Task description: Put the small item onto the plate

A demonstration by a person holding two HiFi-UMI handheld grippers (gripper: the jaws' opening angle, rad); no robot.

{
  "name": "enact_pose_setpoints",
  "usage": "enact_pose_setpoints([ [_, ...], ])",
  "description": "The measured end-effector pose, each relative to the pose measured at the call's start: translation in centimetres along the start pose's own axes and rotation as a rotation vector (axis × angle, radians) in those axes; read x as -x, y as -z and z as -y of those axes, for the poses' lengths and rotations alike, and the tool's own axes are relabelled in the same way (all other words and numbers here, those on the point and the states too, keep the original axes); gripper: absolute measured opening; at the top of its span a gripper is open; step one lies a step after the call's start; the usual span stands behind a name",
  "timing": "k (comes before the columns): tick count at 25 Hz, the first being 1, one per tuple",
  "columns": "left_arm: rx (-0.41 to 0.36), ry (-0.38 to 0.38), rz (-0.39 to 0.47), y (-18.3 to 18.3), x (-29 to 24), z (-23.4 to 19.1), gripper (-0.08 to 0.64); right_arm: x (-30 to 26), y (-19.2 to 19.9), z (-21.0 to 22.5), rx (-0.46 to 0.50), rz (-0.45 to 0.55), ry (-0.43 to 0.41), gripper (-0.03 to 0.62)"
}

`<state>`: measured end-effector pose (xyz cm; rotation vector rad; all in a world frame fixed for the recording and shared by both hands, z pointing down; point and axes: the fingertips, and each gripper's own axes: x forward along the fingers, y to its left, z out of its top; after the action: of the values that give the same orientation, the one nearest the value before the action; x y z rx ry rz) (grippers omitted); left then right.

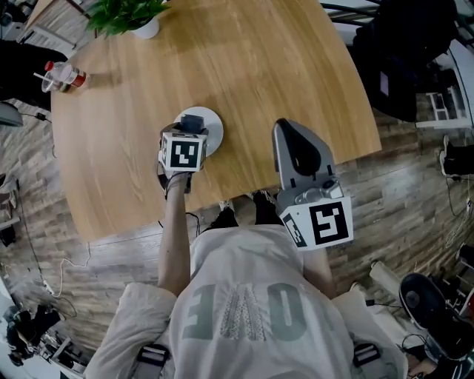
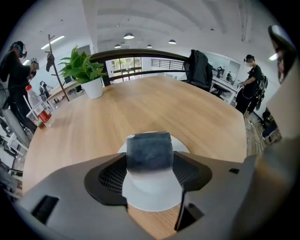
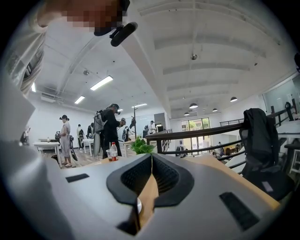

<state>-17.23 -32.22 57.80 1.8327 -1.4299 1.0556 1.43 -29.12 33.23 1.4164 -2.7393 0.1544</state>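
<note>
Round wooden table (image 1: 222,81), potted plant (image 1: 126,16), plank floor (image 1: 415,200), white beamed ceiling (image 3: 220,51), strip lights (image 3: 101,83), black chair (image 3: 258,136)

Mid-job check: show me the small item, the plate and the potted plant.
dark grey block (image 2: 150,151), left gripper view, its front face.
white plate (image 2: 154,196), left gripper view, bare near part.
potted plant (image 2: 93,87), left gripper view, its white pot.
</note>
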Motion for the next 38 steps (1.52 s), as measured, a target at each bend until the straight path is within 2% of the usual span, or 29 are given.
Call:
enact_pose_setpoints([
  [5,-0.006,0.0,-0.025,0.3,-0.8,0.0,0.31,-0.1,0.1,-0.3,0.011,-0.007,-0.009,0.018],
  [10,0.005,0.007,-0.014,-0.2,-1.3,-0.2,0.31,0.0,0.2,-0.9,0.023,-0.014,-0.025,0.018],
  [14,0.012,0.023,-0.051,0.7,-2.0,-0.3,0.299,-0.2,0.2,-1.4,0.03,-0.02,-0.03,0.018],
  [24,0.034,0.028,-0.015,0.6,-2.0,-0.1,0.298,-0.2,-0.3,-1.8,0.053,-0.014,-0.031,0.018],
  [33,0.037,0.023,0.059,-0.3,-1.8,0.4,0.302,0.0,-0.5,-1.8,0.065,-0.009,-0.028,0.018],
  [38,0.064,-0.023,0.19,-3.6,1.0,-0.5,0.341,-0.4,-1.3,-2.2,0.071,0.013,-0.047,0.018],
])
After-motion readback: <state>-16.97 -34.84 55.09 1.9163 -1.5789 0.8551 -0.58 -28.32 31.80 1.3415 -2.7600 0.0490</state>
